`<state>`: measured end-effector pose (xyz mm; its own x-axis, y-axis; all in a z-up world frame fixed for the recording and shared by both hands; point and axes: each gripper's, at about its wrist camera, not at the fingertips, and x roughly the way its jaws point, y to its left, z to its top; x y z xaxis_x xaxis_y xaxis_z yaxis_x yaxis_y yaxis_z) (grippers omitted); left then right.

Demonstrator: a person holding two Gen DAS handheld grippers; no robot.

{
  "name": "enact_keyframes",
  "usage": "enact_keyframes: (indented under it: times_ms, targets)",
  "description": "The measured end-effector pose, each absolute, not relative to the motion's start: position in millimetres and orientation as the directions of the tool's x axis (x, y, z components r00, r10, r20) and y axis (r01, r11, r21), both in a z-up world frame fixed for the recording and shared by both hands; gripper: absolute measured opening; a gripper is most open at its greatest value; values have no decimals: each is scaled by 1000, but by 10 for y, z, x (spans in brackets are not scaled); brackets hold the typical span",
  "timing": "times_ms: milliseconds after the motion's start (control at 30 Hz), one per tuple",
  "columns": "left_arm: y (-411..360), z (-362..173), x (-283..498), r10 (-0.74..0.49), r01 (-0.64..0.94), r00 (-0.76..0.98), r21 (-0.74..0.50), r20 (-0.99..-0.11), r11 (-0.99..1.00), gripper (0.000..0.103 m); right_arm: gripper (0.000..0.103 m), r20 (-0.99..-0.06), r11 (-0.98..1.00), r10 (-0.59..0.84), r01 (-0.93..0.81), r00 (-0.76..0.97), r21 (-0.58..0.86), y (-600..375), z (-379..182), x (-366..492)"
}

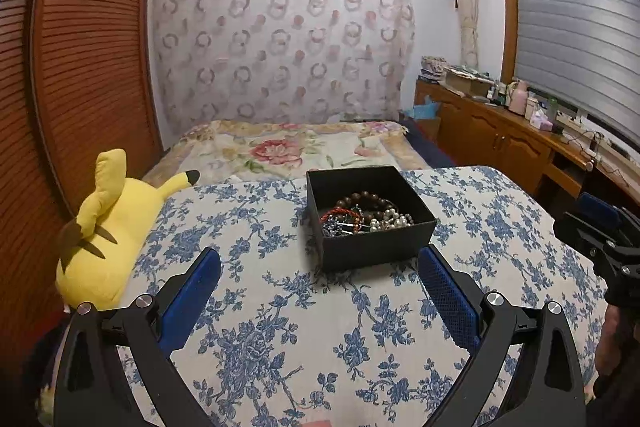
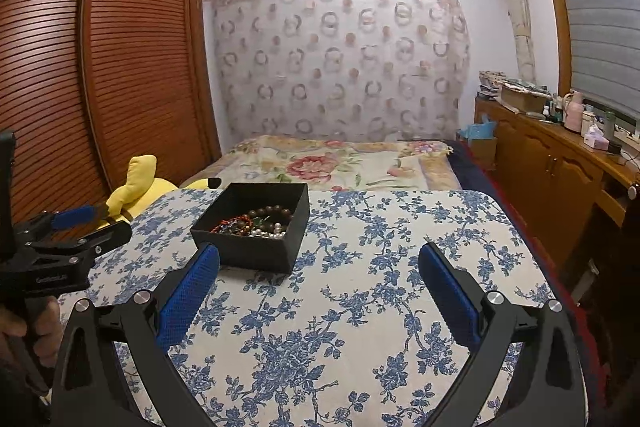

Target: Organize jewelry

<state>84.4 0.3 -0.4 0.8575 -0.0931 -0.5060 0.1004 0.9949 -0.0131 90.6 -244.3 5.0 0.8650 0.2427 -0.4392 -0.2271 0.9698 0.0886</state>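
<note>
Square matte black box (image 1: 370,223) holds round beads (image 1: 366,213); both tongs (image 1: 319,261) (image 2: 319,259) spread.

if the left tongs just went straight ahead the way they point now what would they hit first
Most likely the black jewelry box: it sits just beyond the open left tongs, roughly centred between the fingertips, on the floral tablecloth. They'd probably meet its near wall, though their height above the cloth is unclear.

Dim, soft indoor light; strong fisheye edge-warp.
</note>
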Motion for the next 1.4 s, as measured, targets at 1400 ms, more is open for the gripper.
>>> enact_keyframes:
  times_ms: [1400]
  targets:
    - [-83, 42, 709, -99, 109, 869, -7, -486, 994, 95, 100, -441, 974, 224, -205, 869, 92, -2504, 10, 895]
